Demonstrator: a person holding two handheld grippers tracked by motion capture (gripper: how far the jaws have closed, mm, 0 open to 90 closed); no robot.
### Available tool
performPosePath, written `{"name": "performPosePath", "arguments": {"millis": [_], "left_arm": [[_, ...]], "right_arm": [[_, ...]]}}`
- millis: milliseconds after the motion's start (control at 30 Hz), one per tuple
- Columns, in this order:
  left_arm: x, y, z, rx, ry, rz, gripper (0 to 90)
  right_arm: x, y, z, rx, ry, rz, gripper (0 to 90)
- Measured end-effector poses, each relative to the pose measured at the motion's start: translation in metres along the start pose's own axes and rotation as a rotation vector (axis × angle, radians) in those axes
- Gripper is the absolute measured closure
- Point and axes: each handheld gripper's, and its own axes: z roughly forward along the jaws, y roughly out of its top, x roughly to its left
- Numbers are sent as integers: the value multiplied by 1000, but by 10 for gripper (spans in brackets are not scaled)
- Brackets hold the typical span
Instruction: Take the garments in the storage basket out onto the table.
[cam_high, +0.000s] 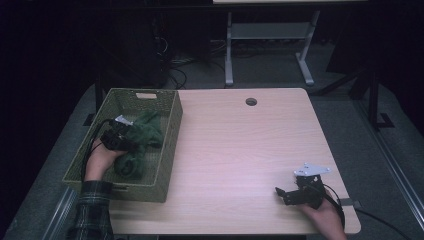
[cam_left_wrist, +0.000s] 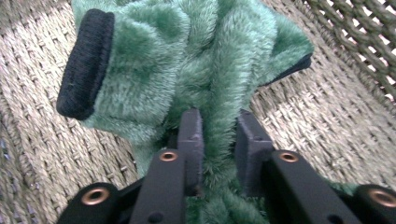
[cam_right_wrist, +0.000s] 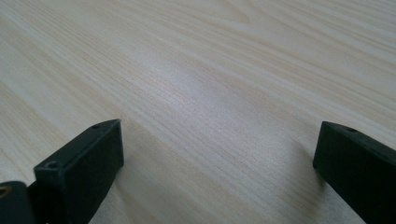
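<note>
A fuzzy green garment (cam_high: 140, 140) with a black ribbed cuff (cam_left_wrist: 86, 65) lies bunched inside the woven basket (cam_high: 170, 145) at the table's left. My left gripper (cam_high: 122, 137) reaches into the basket, and in the left gripper view its jaws pinch a fold of the green garment (cam_left_wrist: 219, 116) between the pads. My right gripper (cam_high: 286, 194) rests low over the table near the front right corner. In the right gripper view the right gripper (cam_right_wrist: 219, 154) has its jaws wide apart over bare wood, with nothing between them.
The light wooden table (cam_high: 240, 150) has a round cable hole (cam_high: 251, 102) near its far edge. Beyond the table stand a white desk frame (cam_high: 270, 45) and tangled cables (cam_high: 175, 70) on a dark floor.
</note>
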Motion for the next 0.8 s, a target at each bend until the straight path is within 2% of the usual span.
{"name": "performPosePath", "arguments": {"millis": [67, 267, 467, 667, 800], "left_arm": [[1, 1, -2, -3, -7, -12, 790], [0, 2, -10, -30, -46, -46, 823], [-3, 6, -23, -65, -75, -60, 835], [-7, 10, -37, -104, -78, -78, 842], [-9, 13, -50, -128, -91, -72, 845]], "right_arm": [[0, 0, 0, 0, 0, 0, 13], [0, 0, 0, 0, 0, 0, 13], [0, 0, 0, 0, 0, 0, 13], [0, 0, 0, 0, 0, -1, 13], [0, 0, 0, 0, 0, 0, 13]]}}
